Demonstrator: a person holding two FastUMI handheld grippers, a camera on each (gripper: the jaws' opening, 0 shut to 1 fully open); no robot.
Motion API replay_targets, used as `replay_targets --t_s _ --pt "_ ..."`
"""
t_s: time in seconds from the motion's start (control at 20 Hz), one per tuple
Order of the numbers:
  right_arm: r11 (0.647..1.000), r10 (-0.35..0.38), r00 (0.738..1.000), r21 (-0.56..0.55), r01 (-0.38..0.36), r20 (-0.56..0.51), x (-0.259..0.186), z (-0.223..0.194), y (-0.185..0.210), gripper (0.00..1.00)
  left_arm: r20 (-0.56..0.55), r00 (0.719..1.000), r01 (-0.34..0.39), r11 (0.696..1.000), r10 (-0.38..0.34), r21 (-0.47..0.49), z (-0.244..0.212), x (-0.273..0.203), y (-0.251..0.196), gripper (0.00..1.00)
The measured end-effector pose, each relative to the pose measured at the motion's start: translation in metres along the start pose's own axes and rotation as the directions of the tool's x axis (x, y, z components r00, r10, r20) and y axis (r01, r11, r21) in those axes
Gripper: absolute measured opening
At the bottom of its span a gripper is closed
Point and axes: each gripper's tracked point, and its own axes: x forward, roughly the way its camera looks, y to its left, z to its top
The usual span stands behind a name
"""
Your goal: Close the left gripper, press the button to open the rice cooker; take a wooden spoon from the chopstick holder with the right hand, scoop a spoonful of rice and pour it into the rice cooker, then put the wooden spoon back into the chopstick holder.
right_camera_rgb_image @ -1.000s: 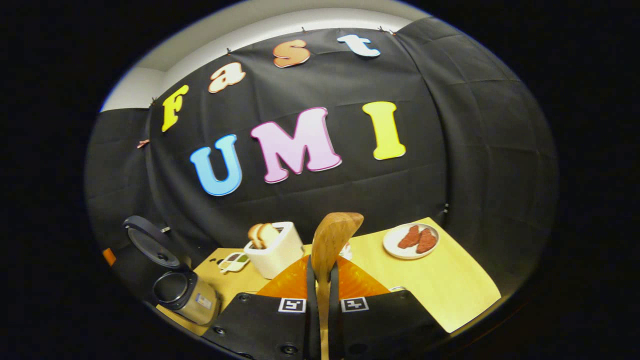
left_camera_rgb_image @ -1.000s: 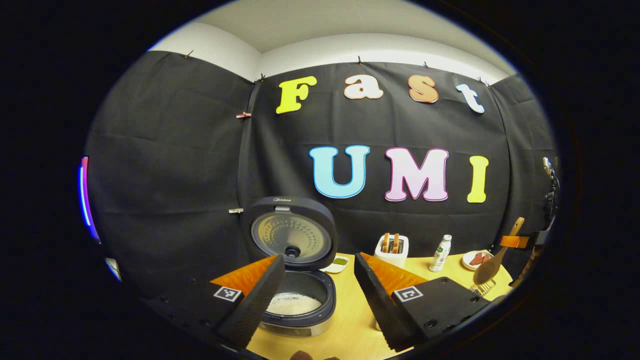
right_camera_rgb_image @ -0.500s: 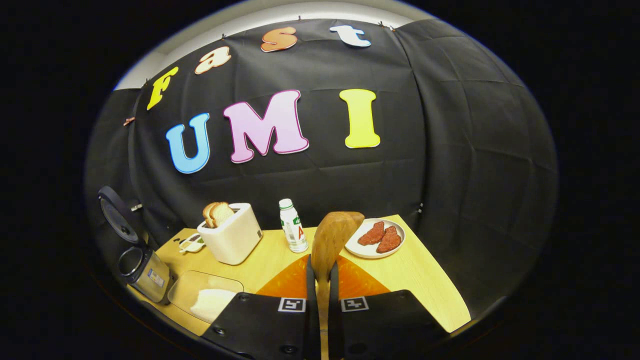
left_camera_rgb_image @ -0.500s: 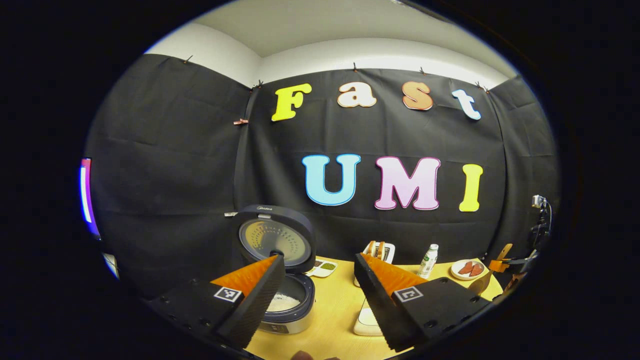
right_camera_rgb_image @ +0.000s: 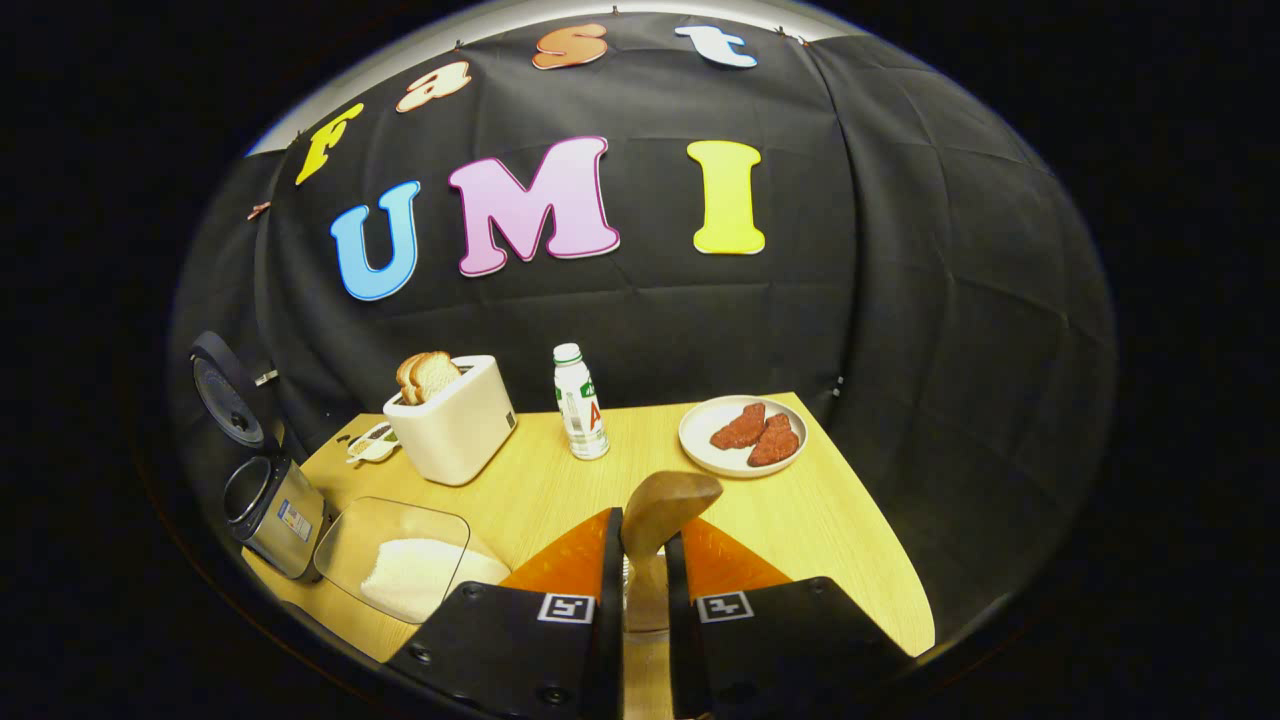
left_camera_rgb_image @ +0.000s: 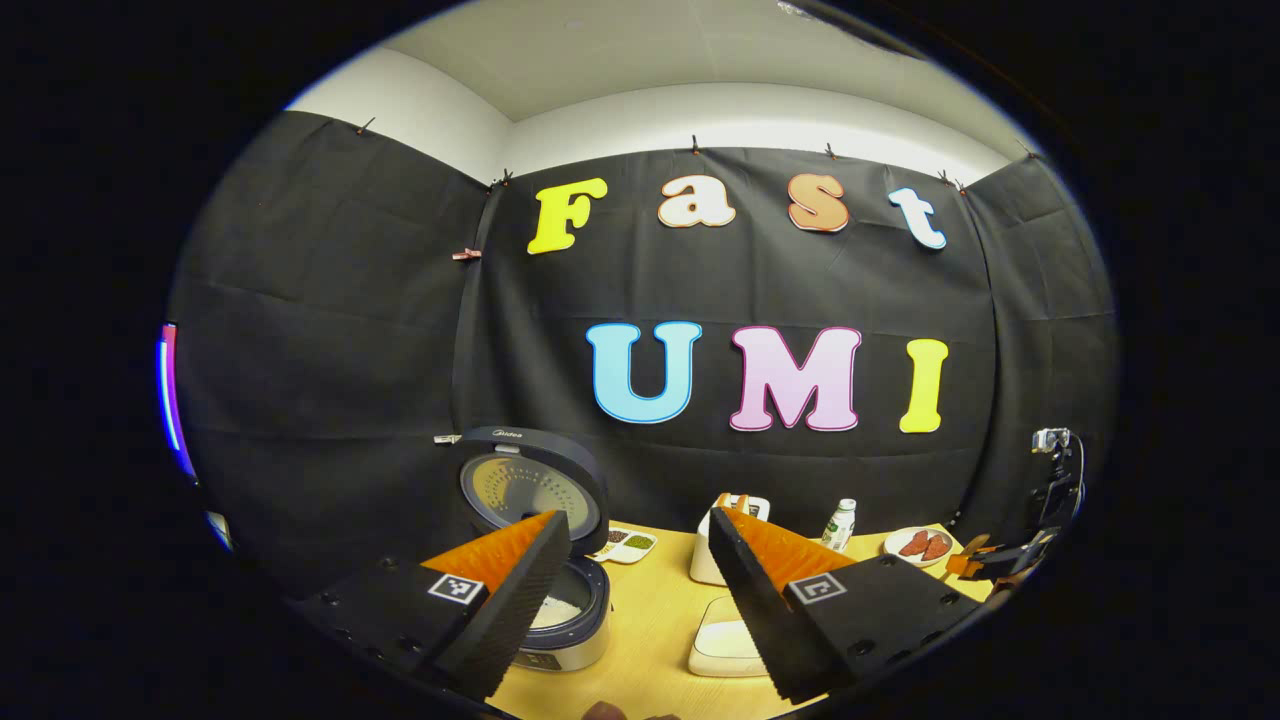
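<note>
Here the right hand-held gripper (right_camera_rgb_image: 640, 570) is pinched on the spoon (right_camera_rgb_image: 664, 508), bowl up, handle running down into the holder (right_camera_rgb_image: 628, 582) directly below; the left hand-held gripper (left_camera_rgb_image: 640, 585) is spread.

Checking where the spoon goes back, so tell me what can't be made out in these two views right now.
- Chopstick holder: in the right gripper view, hidden below the wooden spoon and the right claw.
- Spoon handle: same view, covered by the claw's fingers.
- Rice cooker pot: left gripper view, partly blocked by the left claw's finger.
</note>
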Motion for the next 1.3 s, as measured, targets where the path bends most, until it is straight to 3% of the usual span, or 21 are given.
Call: replay_targets --t_s 0.1,0.35,0.7,1.0,1.3 --pt "1.000 -0.018 0.999 0.016 0.018 -0.036 -0.006 -0.013 -0.004 0.31 0.006 1.000 0.005 1.000 -0.005 -0.005 0.003 -0.001 0.000 0.95" --pt "0.994 -0.090 0.996 0.068 0.091 -0.017 -0.021 0.001 -0.021 0.41 0.024 1.000 0.014 1.000 -0.013 -0.011 0.009 0.000 0.008 0.95" --pt "0.988 -0.121 0.991 0.104 0.115 0.052 -0.050 0.023 -0.013 0.40 0.048 0.999 0.007 1.000 -0.006 -0.005 0.017 0.012 0.034 0.95" --pt "0.997 -0.055 0.989 0.054 0.048 0.139 -0.070 0.046 0.034 0.40 0.085 0.996 0.037 0.999 -0.040 0.035 0.034 0.057 0.063 0.95" --pt "0.999 -0.001 0.980 -0.037 0.009 0.200 -0.088 0.057 0.086 0.41 0.108 0.993 0.029 0.997 -0.037 0.074 0.054 0.131 0.112 0.94"
